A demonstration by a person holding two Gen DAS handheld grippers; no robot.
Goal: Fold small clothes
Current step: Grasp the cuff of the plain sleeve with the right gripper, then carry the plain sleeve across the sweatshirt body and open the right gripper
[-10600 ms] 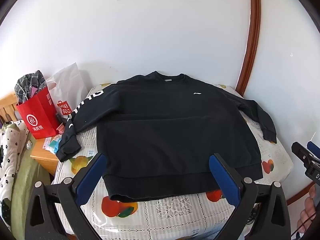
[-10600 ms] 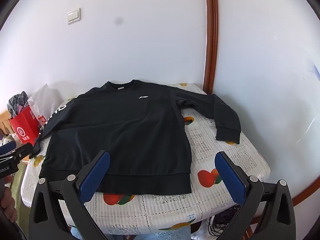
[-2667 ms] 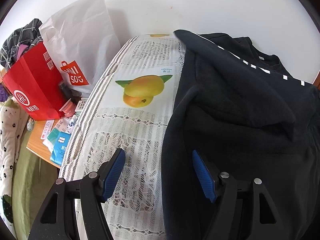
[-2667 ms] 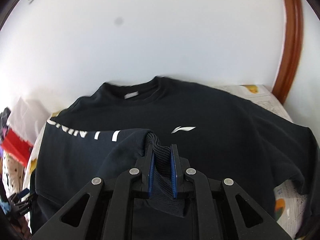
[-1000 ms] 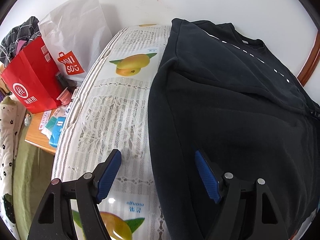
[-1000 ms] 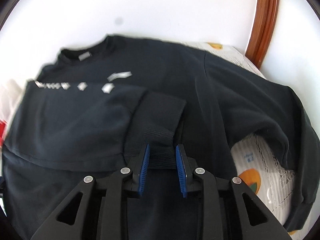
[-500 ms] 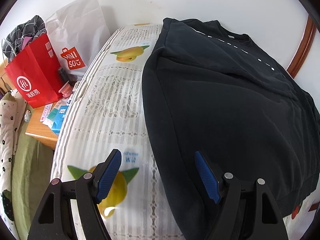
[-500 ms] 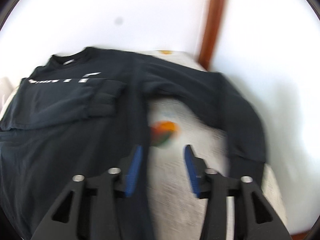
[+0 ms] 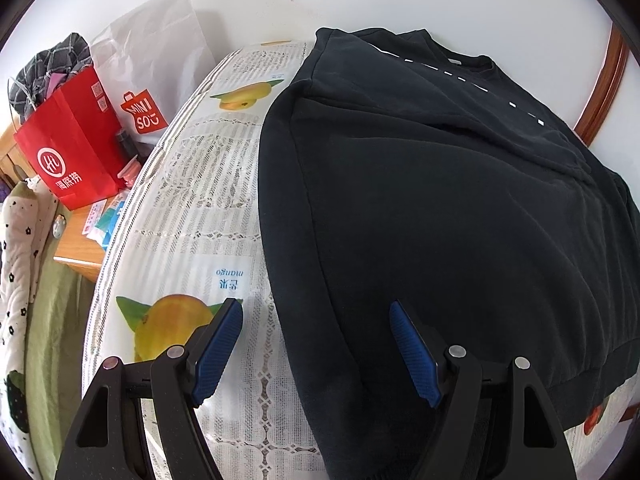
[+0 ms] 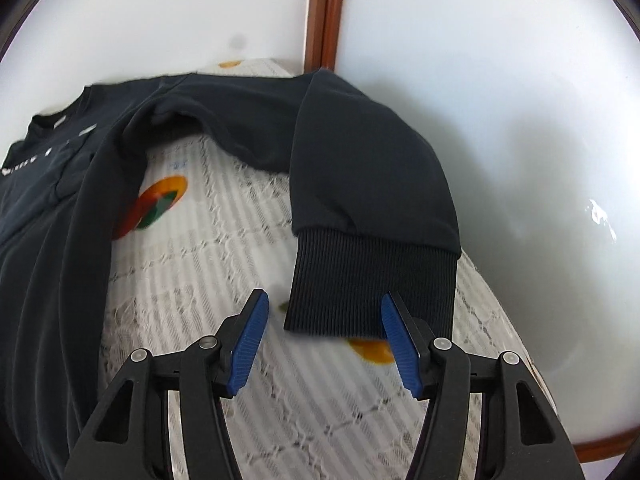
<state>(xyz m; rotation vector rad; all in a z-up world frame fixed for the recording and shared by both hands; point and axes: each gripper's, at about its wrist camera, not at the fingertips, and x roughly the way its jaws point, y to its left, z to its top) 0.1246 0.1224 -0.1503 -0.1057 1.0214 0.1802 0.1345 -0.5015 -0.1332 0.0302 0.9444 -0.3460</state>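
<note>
**Both grippers empty, one sleeve left to go**

The right gripper [image 10: 322, 336] is seen with its jaws partway apart and opening, nothing clamped. The ribbed cuff [image 10: 370, 280] of the sweatshirt's sleeve [image 10: 360, 160] is found just ahead of the blue pads [image 10: 249, 346], its lower edge reaching into the gap near the right-hand pad, but it isn't pinched. From the cuff the sleeve is run up and away toward the far wall, then bent left into the body of the black sweatshirt [image 10: 52, 248], which is spread to the left of this gripper. Under it all, a lacy white tablecloth [image 10: 192, 264] with fruit prints is laid out.

The left gripper [image 9: 316, 344] is held wide open, also empty. The sweatshirt [image 9: 440, 220] edge is placed right between its pads and ahead, with the bulk spread out to the right; a sleeve with white lettering [image 9: 480, 88] is folded across the chest further out. To the left of the pads the tablecloth [image 9: 192, 184] with a mango print is left bare. Further off to the left, a red paper bag [image 9: 72, 148] and a white plastic bag [image 9: 156, 68] are stood against the wall.
</note>
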